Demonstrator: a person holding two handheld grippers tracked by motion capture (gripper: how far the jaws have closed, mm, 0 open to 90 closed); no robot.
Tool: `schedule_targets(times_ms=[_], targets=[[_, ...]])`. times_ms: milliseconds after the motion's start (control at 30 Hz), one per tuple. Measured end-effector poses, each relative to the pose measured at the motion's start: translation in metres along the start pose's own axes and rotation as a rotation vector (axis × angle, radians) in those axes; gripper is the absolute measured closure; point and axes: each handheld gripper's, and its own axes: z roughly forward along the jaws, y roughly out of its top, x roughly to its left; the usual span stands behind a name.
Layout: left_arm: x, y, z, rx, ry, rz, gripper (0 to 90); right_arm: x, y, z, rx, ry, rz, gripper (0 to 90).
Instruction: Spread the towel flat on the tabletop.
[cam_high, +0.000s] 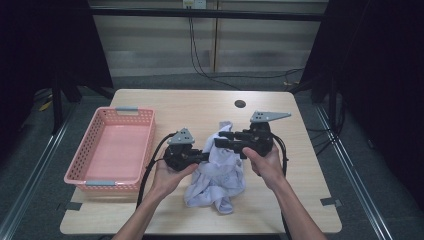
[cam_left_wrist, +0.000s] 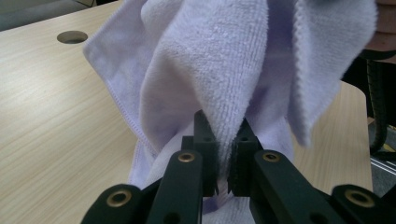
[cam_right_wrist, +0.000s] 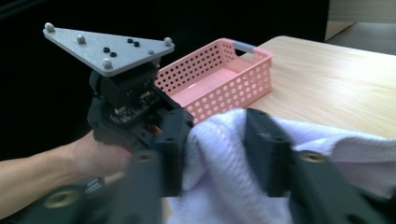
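Pale wooden table (cam_high: 200, 107) is carrying a pink perforated plastic basket (cam_high: 112, 150) at its left, waiting empty. Beside it I am lifting a crumpled lilac terry towel (cam_high: 220, 172): my left gripper (cam_left_wrist: 223, 161) is pinching a fold for purchase, and my right gripper (cam_right_wrist: 215, 154) is straddling cloth, jaws parted and blurred.

- We see bare table (cam_high: 210, 102) beyond the two grippers, broken only by a small round hole (cam_high: 240, 104) near the far edge
- The pink basket (cam_high: 112, 150) walls off the table's left side; its inside lies open from above
- The lavender towel (cam_high: 217, 175) fills the gap between the left gripper (cam_high: 206, 156) and right gripper (cam_high: 220, 140)
- On the right, bare tabletop runs clear to the edge
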Motion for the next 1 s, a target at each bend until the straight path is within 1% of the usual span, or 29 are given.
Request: schedule_targets(times_ms=[33,67,100,133,167,200,233,267,300,333,367,400,433,467,500,533,567,600,633,667,700,733,767,800,867,900,933,967,1000], targets=[[0.004,0.0,-0.005,-0.023,-0.003,-0.023,85.1,-0.002,-0.002,-0.005,-0.008,-0.017,0.01,48.7],[0.006,0.0,-0.008,-0.034,-0.001,-0.036,85.1,-0.005,-0.005,-0.011,-0.018,-0.037,0.02,43.1],[0.009,0.0,-0.012,-0.046,0.008,-0.047,85.1,-0.009,-0.011,-0.021,-0.034,-0.057,0.033,39.3],[0.012,0.0,-0.016,-0.053,0.012,-0.053,85.1,-0.009,-0.011,-0.021,-0.034,-0.057,0.033,39.3],[0.015,0.0,-0.02,-0.061,0.017,-0.056,85.1,-0.011,-0.015,-0.028,-0.04,-0.072,0.045,37.3],[0.017,-0.001,-0.024,-0.074,0.012,-0.07,85.1,-0.013,-0.02,-0.033,-0.047,-0.084,0.051,36.5],[0.019,0.0,-0.029,-0.088,0.015,-0.075,85.1,-0.016,-0.025,-0.036,-0.048,-0.087,0.061,36.5],[0.021,0.0,-0.034,-0.099,0.023,-0.079,85.0,-0.019,-0.033,-0.039,-0.036,-0.105,0.07,36.0],[0.022,0.0,-0.037,-0.109,0.02,-0.083,85.0,-0.021,-0.04,-0.038,-0.02,-0.114,0.073,36.0],[0.024,0.0,-0.041,-0.126,0.02,-0.09,85.0,-0.024,-0.046,-0.037,-0.006,-0.12,0.082,36.0],[0.025,0.001,-0.044,-0.131,0.02,-0.094,85.0,-0.026,-0.054,-0.034,0.02,-0.124,0.086,36.0],[0.026,0.001,-0.046,-0.129,0.024,-0.089,85.0,-0.028,-0.062,-0.028,0.044,-0.125,0.086,36.0],[0.026,0.002,-0.047,-0.128,0.025,-0.089,85.0,-0.031,-0.069,-0.022,0.065,-0.123,0.096,35.2],[0.026,0.002,-0.048,-0.127,0.026,-0.086,85.0,-0.033,-0.076,-0.014,0.084,-0.112,0.098,33.8],[0.026,0.002,-0.048,-0.131,0.025,-0.084,85.0,-0.034,-0.081,-0.005,0.114,-0.107,0.1,33.4],[0.027,0.002,-0.049,-0.135,0.019,-0.083,85.0,-0.034,-0.084,0.004,0.152,-0.124,0.086,32.2],[0.027,0.002,-0.049,-0.136,0.019,-0.08,85.0,-0.035,-0.087,0.012,0.18,-0.13,0.07,30.9],[0.027,0.003,-0.05,-0.138,0.02,-0.081,84.9,-0.036,-0.09,0.02,0.2,-0.11,0.075,31.0],[0.027,0.003,-0.05,-0.141,0.022,-0.082,84.9,-0.036,-0.091,0.027,0.225,-0.108,0.069,34.9],[0.027,0.004,-0.052,-0.141,0.026,-0.074,84.9,-0.035,-0.093,0.032,0.251,-0.118,0.053,48.6],[0.026,0.005,-0.054,-0.144,0.032,-0.07,85.0,-0.035,-0.094,0.036,0.263,-0.128,0.044,62.4],[0.026,0.007,-0.058,-0.146,0.04,-0.061,84.9,-0.036,-0.094,0.036,0.256,-0.136,0.061,75.1],[0.026,0.009,-0.063,-0.159,0.048,-0.057,85.0,-0.039,-0.092,0.034,0.235,-0.136,0.061,81.6],[0.026,0.012,-0.07,-0.177,0.056,-0.056,85.0,-0.041,-0.088,0.029,0.211,-0.155,0.066,84.4],[0.027,0.018,-0.084,-0.212,0.077,-0.041,85.0,-0.047,-0.076,0.015,0.155,-0.176,0.076,85.4],[0.026,0.022,-0.094,-0.235,0.093,-0.037,85.0,-0.049,-0.068,0.006,0.129,-0.199,0.076,85.6],[0.026,0.024,-0.1,-0.249,0.103,-0.036,85.0,-0.052,-0.058,-0.006,0.101,-0.228,0.072,85.7],[0.025,0.027,-0.108,-0.27,0.121,-0.029,85.0,-0.054,-0.052,-0.013,0.087,-0.241,0.065,85.8],[0.025,0.029,-0.114,-0.291,0.132,-0.018,85.0,-0.057,-0.044,-0.021,0.073,-0.275,0.058,85.9]])
